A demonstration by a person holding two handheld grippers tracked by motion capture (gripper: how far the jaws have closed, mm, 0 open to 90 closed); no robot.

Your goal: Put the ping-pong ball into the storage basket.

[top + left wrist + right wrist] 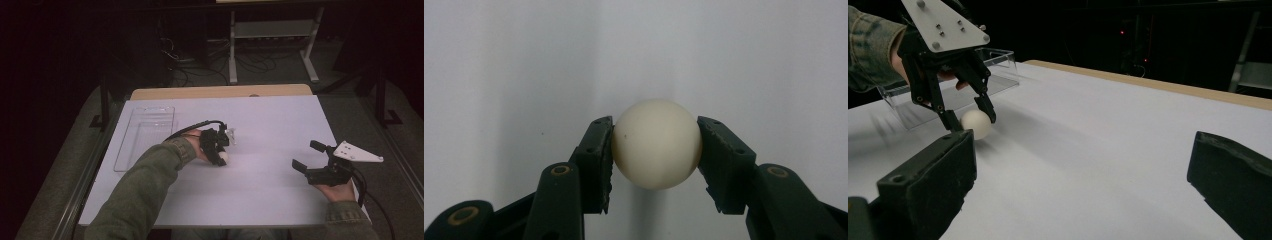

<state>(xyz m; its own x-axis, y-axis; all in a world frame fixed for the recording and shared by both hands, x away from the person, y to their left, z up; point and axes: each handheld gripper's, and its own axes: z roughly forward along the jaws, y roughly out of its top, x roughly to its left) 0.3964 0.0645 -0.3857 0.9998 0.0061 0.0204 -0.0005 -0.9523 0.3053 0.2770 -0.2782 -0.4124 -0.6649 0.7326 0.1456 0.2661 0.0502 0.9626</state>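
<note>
Left tool [221, 152] pinching one cream ball [657, 143], a jaw pressed on each side at mid-height; ball sits at the jaw tips, low over the white table [270, 125]. Contact with the table can't be told. In the high view the ball is mostly hidden under the tool, just a pale edge showing. Right tool [314, 156] spread wide, holding nothing, well apart to the ball's right. One clear plastic tray [145, 136] beyond the left tool, its far end hard to make out. No readable labels or writing anywhere.
</note>
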